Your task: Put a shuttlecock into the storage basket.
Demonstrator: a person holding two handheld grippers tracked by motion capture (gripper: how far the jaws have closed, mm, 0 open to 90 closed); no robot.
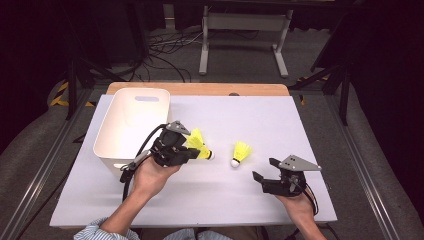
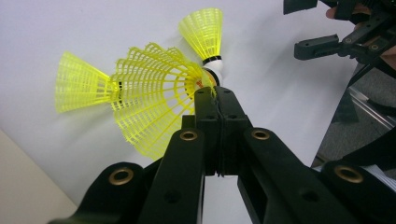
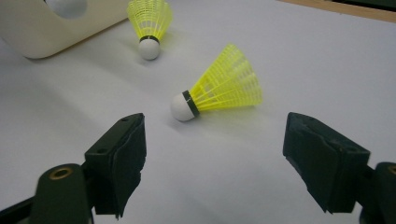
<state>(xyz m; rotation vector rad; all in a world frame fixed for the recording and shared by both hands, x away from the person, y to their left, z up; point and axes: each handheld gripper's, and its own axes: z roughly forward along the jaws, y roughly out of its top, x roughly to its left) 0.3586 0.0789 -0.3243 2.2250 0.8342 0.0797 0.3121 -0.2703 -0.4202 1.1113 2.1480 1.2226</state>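
Observation:
My left gripper (image 1: 192,149) (image 2: 215,94) is shut on the mesh skirt of a yellow shuttlecock (image 1: 195,136) (image 2: 154,105) and holds it just off the table, beside the white bin (image 1: 131,125). Close behind it, a second yellow shuttlecock (image 1: 206,152) (image 2: 79,88) (image 3: 149,21) rests on the white table cover. A third shuttlecock (image 1: 241,151) (image 2: 203,32) (image 3: 224,88) lies on its side mid-table, white cork toward me. My right gripper (image 1: 264,168) (image 3: 217,135) stands open just short of that one, with nothing between its jaws. It also shows far off as the right gripper (image 2: 327,44).
The white bin (image 3: 42,32) stands on the left part of the table with nothing in it that I can see. The white cover (image 1: 260,120) runs back to a wooden edge (image 1: 200,88). Table legs and cables lie on the floor beyond.

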